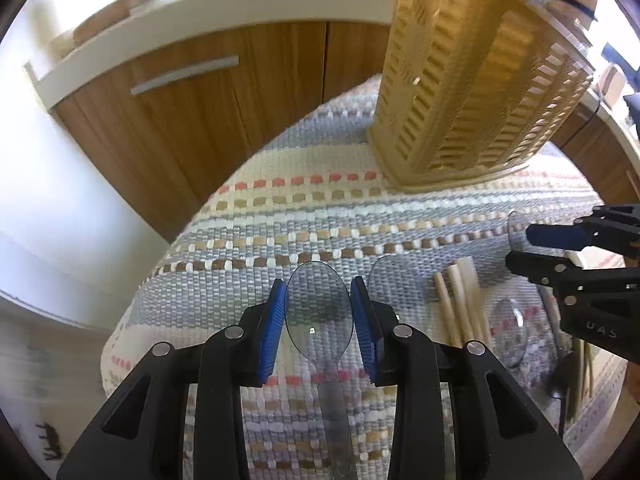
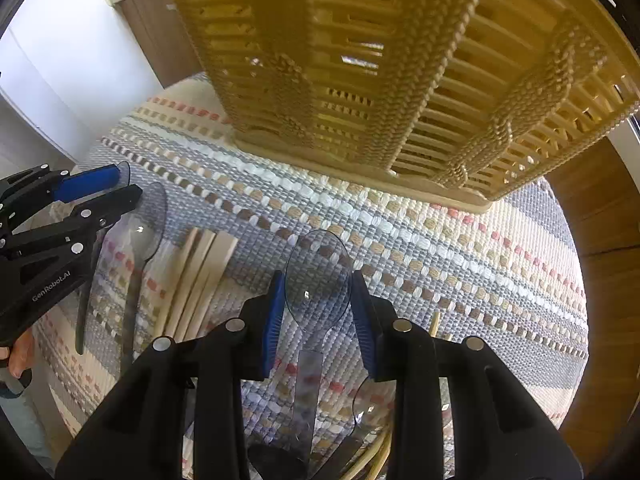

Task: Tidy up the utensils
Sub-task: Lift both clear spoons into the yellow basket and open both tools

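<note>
Over the striped mat (image 1: pixel 320 208), each hand-held gripper, left (image 1: pixel 319 328) and right (image 2: pixel 313 320), pinches a clear plastic spoon (image 1: pixel 319 316) by its bowl. Next up, probably: lift them into the yellow utensil basket (image 1: pixel 472 92) behind.

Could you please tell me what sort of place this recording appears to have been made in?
Most likely a home kitchen. Wooden cabinets with a metal handle sit under a pale counter, and clear plastic spoons, chopsticks and a slatted utensil basket lie on a woven striped cloth.
</note>
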The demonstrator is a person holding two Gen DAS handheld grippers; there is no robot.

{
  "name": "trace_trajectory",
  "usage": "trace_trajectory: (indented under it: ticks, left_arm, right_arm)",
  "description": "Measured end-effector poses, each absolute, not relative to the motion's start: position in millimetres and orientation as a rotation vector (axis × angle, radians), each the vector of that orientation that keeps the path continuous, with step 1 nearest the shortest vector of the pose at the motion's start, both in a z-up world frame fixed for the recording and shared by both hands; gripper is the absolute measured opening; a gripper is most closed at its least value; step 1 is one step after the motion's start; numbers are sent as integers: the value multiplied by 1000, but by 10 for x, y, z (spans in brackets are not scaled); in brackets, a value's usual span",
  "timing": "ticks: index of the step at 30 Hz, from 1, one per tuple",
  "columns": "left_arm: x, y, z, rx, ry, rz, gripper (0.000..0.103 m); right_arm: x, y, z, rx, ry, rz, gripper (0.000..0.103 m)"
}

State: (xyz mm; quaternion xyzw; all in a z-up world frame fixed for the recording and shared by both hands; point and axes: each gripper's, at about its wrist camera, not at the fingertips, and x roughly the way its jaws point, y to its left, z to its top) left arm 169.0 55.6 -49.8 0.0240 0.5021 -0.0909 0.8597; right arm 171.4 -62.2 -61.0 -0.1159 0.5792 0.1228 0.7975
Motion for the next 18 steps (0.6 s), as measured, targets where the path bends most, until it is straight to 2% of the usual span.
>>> trace_trajectory:
  ticks: [6, 18]
  left_arm:
    - [1399, 576, -137, -3, 904, -238, 31]
    - [1001, 315, 1265, -29, 489, -283, 31]
  right_arm:
    - [1354, -734, -253, -186, 1118, 336, 30]
    - [872, -1117, 971, -12, 722, 477, 30]
